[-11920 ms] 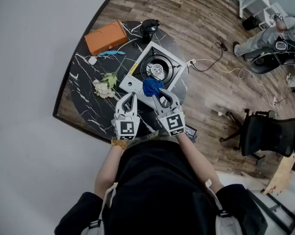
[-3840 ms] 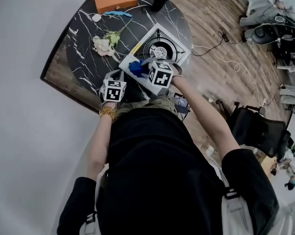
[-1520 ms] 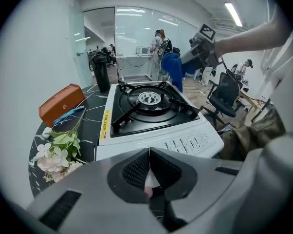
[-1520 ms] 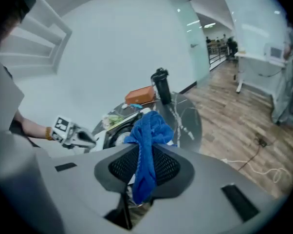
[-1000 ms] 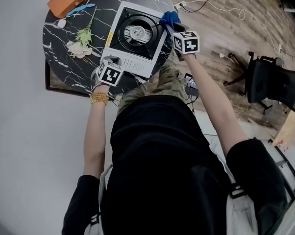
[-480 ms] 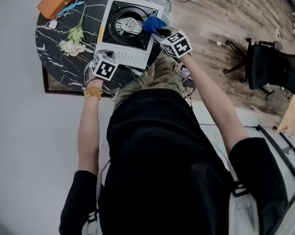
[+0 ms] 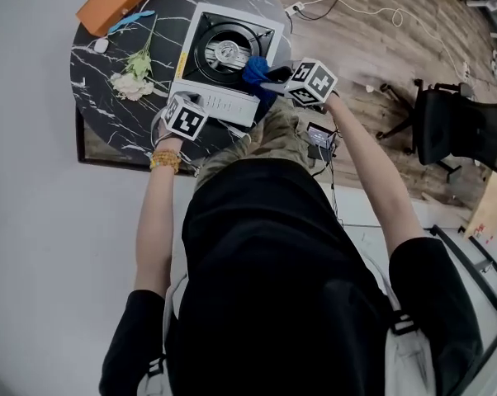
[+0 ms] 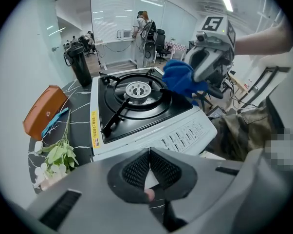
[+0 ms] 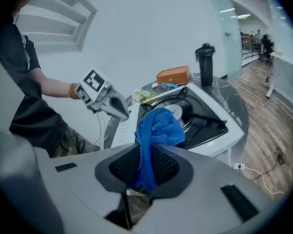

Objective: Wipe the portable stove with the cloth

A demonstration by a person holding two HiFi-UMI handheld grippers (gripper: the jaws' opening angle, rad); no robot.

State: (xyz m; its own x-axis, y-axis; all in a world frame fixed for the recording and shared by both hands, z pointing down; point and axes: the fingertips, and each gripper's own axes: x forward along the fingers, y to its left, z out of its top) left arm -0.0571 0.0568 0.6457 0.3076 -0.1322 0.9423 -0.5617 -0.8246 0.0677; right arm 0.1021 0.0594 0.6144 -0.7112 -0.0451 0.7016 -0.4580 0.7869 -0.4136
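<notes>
Stove at top centre of head view; cloth over its lower-right edge — pinched by right gripper. Left gripper, jaws pressed together and empty, near its lower-left corner. Wiping apparently under way — remainder unclear.

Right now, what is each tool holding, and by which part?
Right tool grips the blue cloth by a bunched fold; the rest bulges past the jaws. Left tool: shut, empty.
</notes>
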